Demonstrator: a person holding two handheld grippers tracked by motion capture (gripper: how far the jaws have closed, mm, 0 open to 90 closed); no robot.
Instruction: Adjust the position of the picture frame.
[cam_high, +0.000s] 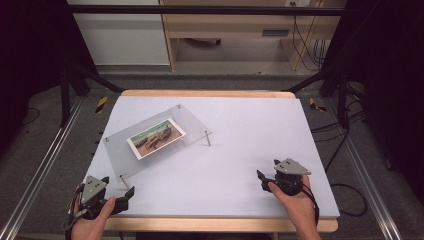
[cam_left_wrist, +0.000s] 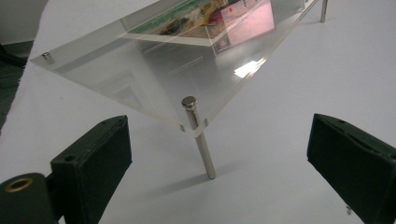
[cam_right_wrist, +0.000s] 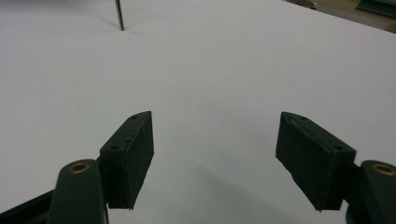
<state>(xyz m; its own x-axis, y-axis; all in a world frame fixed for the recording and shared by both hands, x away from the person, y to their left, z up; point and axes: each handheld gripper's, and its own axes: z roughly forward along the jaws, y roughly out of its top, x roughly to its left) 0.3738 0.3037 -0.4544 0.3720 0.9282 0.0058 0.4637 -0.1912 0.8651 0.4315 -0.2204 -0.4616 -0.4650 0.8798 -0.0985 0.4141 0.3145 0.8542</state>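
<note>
Acrylic frame (cam_high: 150, 140) lies diagonally, long axis near-left to far-right; both grippers released.

A white-topped table (cam_high: 240, 150) bears a clear acrylic photo stand (cam_high: 187, 117) on metal legs.

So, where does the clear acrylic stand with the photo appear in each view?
High view: the acrylic stand sits left of centre on the white table, ahead of the left tongs.
Left gripper view: its near corner is at the top centre.
Right gripper view: I can make out just one metal leg, top left.
Shared landmark: the metal legs.
</note>
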